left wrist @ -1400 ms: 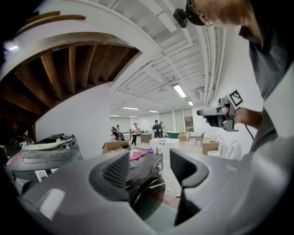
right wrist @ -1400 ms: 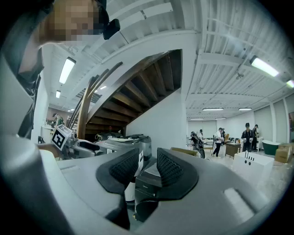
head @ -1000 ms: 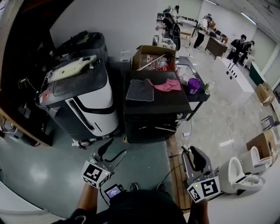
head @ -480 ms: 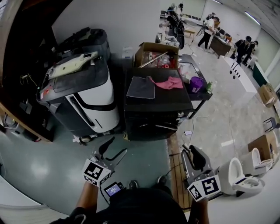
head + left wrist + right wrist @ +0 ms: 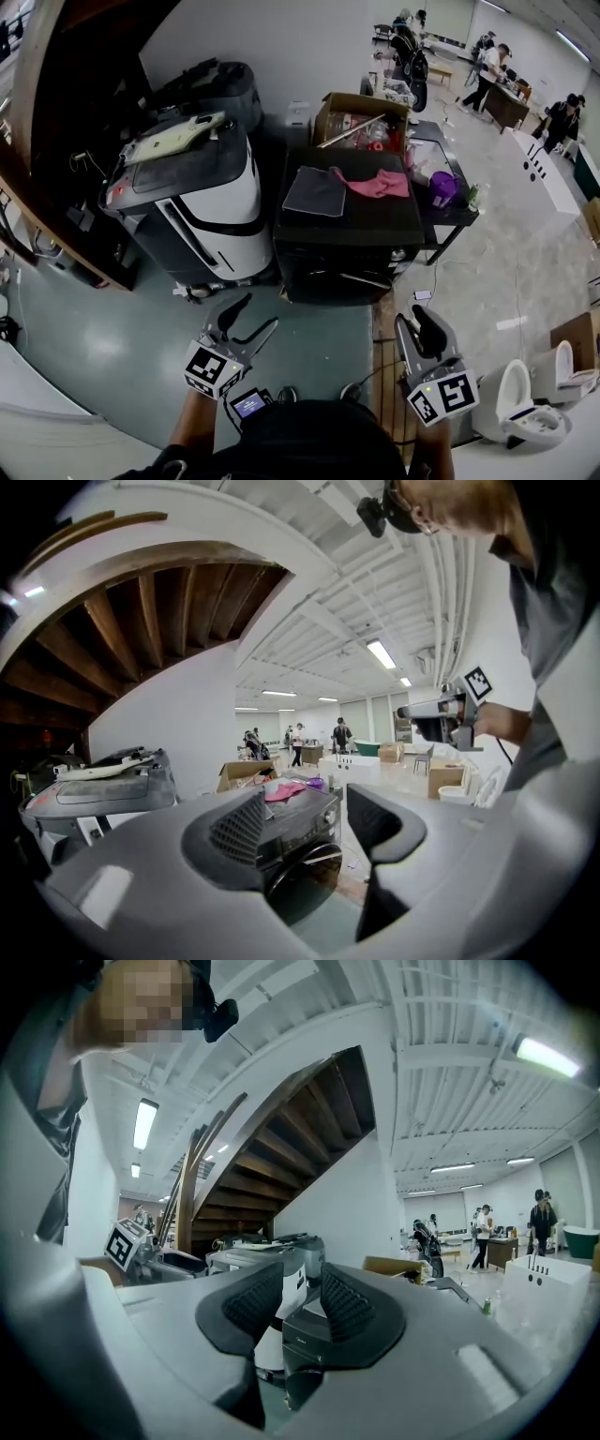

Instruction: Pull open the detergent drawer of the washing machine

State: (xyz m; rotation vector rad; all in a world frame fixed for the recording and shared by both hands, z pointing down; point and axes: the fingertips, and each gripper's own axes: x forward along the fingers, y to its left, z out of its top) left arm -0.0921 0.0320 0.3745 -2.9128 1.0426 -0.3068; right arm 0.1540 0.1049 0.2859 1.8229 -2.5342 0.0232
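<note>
The black front-loading washing machine (image 5: pixel 342 267) stands in the middle of the head view, with a grey cloth (image 5: pixel 314 191) and a pink cloth (image 5: pixel 375 183) on its lid. Its front panel strip (image 5: pixel 349 251) is small and dark here, and I cannot make out the drawer. My left gripper (image 5: pixel 261 311) hovers over the green floor short of the machine. It is open with nothing between its jaws, and the machine's door (image 5: pixel 305 855) shows through the gap. My right gripper (image 5: pixel 414 321) is held to the right, open by a narrow gap and holding nothing; it frames the machine (image 5: pixel 302 1335).
A white and black appliance (image 5: pixel 202 202) stands left of the machine. Behind are a cardboard box (image 5: pixel 361 117) and a dark side table (image 5: pixel 448 214) with a purple cup (image 5: pixel 442 186). A toilet (image 5: pixel 525 412) is at lower right. Several people stand far back.
Both grippers have drifted a little across the floor toward the machine. The whole scene has shifted rightward in the head view. The jaws look the same.
</note>
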